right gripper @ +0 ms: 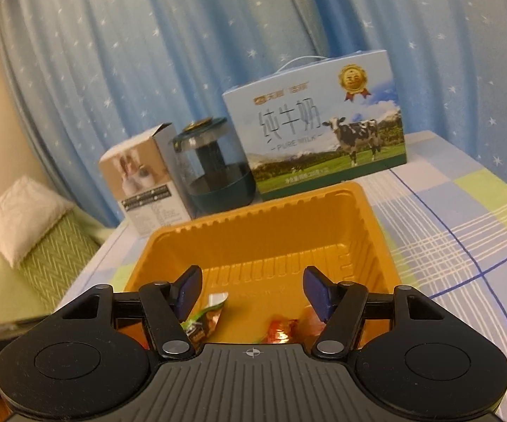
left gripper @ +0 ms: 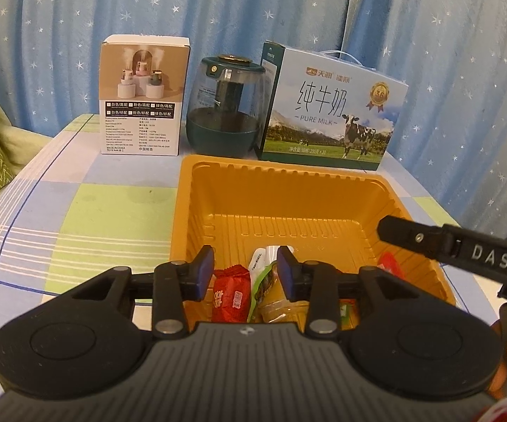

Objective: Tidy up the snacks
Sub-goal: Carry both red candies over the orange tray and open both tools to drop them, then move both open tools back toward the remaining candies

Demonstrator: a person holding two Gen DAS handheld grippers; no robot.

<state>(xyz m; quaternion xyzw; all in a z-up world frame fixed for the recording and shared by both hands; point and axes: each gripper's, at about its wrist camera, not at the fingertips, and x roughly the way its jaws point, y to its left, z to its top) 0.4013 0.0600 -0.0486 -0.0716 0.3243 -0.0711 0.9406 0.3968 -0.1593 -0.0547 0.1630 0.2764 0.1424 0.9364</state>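
An orange plastic tray (left gripper: 288, 190) sits on the checked tablecloth; it also shows in the right wrist view (right gripper: 253, 225). Several snack packets lie in its near end: a red packet (left gripper: 230, 295), a green and yellow packet (left gripper: 274, 292) and another red one (left gripper: 392, 263). My left gripper (left gripper: 246, 274) is open and empty above these packets. My right gripper (right gripper: 251, 292) is open and empty over the tray's near end, above a green packet (right gripper: 204, 320) and an orange-red candy (right gripper: 281, 330). A right finger (left gripper: 429, 242) reaches in over the tray's right rim.
Behind the tray stand a white humidifier box (left gripper: 142, 98), a dark green humidifier (left gripper: 227, 105) and a pure milk carton (left gripper: 330, 112). A blue starred curtain hangs behind. A green cushion and sofa (right gripper: 42, 246) lie left of the table.
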